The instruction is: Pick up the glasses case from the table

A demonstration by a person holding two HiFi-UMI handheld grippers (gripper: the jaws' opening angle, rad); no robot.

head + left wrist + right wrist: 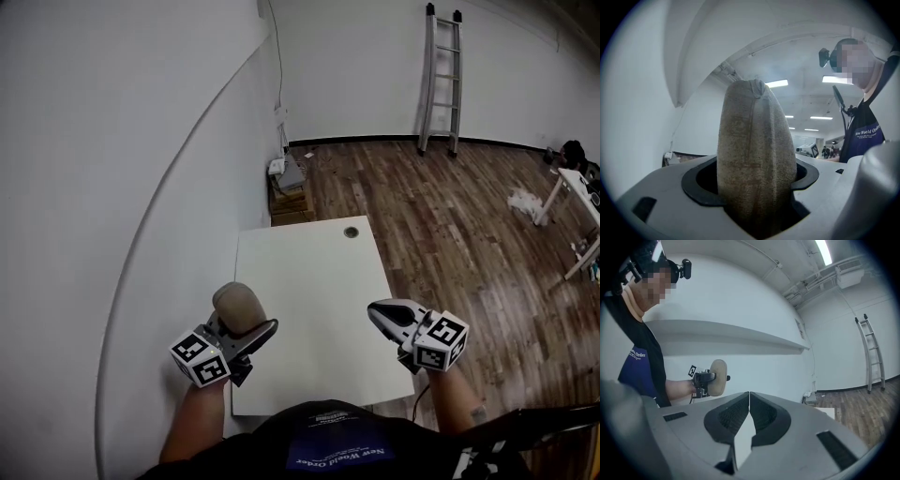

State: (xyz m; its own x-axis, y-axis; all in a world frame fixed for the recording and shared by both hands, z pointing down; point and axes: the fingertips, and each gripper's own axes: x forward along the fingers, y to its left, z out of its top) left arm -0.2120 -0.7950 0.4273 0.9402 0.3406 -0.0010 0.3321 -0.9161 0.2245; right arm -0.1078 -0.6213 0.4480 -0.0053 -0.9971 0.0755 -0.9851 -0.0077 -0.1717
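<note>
The glasses case (238,307) is a tan, felt-like oval pouch held up off the white table (309,291), above its left side. My left gripper (246,330) is shut on it; in the left gripper view the case (756,159) stands on end between the jaws and fills the middle of the picture. My right gripper (382,313) hovers over the table's right edge, shut with nothing between its pads (749,414). From the right gripper view the case (717,377) shows across the way in the left gripper (708,379).
A white wall runs along the table's left side. Beyond the table's far edge stand cardboard boxes (289,195) with white devices on top. A ladder (442,75) leans on the far wall, and a second white table (579,199) stands at the right on the wooden floor.
</note>
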